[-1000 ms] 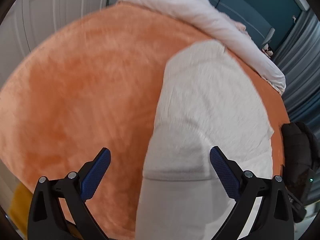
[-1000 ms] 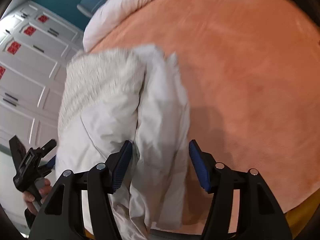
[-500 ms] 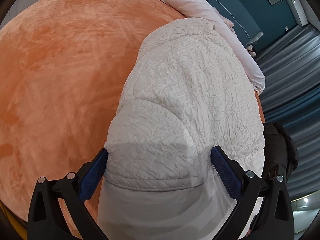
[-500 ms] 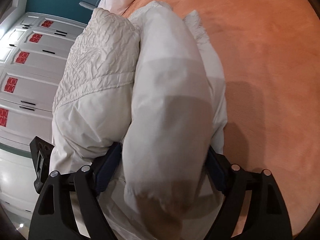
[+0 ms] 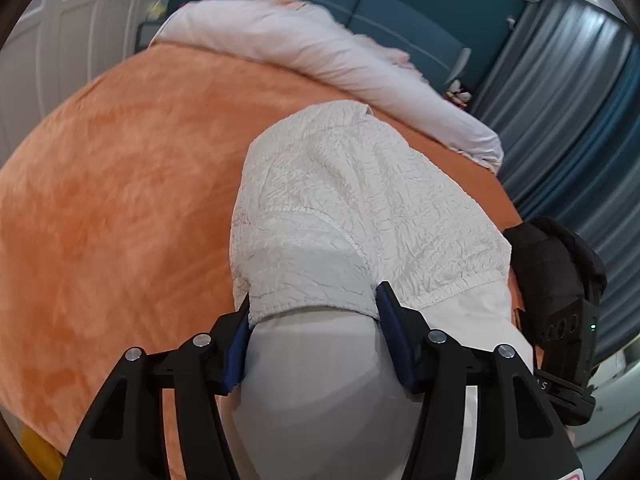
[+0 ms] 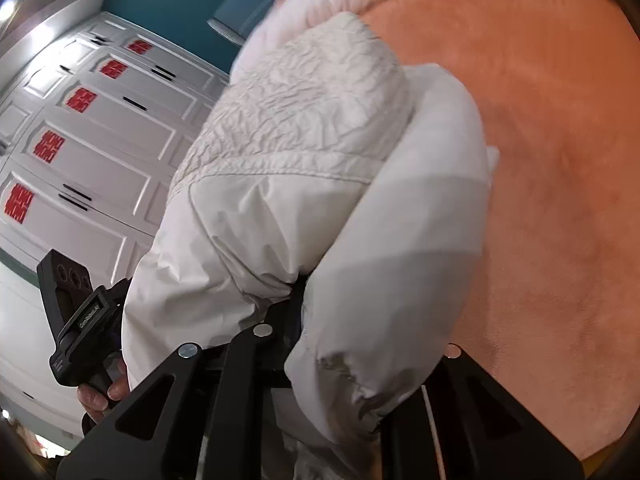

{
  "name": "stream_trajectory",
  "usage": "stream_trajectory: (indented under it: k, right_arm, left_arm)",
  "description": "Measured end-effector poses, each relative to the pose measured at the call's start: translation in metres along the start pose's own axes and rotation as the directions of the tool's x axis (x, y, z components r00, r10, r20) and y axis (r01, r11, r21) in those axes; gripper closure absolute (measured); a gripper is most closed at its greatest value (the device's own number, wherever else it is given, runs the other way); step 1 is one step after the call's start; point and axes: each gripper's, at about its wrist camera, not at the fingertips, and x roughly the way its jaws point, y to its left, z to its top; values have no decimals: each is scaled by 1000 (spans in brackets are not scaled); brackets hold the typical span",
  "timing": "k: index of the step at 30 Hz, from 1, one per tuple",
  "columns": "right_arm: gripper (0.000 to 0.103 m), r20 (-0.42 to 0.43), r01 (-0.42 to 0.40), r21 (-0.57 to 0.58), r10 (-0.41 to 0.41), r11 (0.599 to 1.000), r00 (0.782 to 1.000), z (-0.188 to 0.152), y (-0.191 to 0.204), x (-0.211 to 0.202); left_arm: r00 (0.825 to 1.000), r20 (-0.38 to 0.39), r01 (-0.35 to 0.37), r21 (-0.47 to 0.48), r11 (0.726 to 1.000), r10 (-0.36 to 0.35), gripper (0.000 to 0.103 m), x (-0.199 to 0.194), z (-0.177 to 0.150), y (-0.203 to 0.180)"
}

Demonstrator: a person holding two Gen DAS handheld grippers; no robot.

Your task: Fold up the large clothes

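One white jacket (image 5: 360,208), clamped by two just-closed claws.

White jacket (image 5: 360,208) bulging over right gripper (image 6: 344,320), hiding its blue pads and covering any gap between jaws. Near end of jacket running off bottom edge in both wrist views. In left wrist view, jacket hiding most of right gripper's body beside it; only black housing showing. Orange blanket (image 5: 120,200) smearing with blur left of jacket. Small items (image 5: 456,90) beyond jacket, by curtain, appearing too tiny to identify.
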Motion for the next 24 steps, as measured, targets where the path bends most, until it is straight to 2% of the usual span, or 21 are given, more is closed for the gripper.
stream_trajectory:
  k: [6, 11, 16, 20, 24]
  right_arm:
    - [91, 114, 10, -96, 1, 995, 993, 1, 21, -41]
    - [92, 199, 7, -173, 28, 985, 980, 7, 43, -72]
    - [92, 272, -8, -247, 78, 969, 959, 21, 65, -94]
    - [92, 316, -28, -322, 136, 946, 939, 46, 101, -94]
    - [92, 318, -50, -378, 180, 924, 931, 68, 125, -76]
  left_arm:
    - [996, 73, 50, 34, 998, -52, 56, -25, 13, -21]
    - [984, 152, 83, 61, 995, -92, 60, -53, 29, -38]
    - [963, 242, 88, 124, 988, -116, 64, -84, 52, -55]
    - [939, 319, 75, 179, 981, -130, 66, -109, 78, -59]
    - [917, 384, 28, 211, 977, -109, 66, -122, 107, -41]
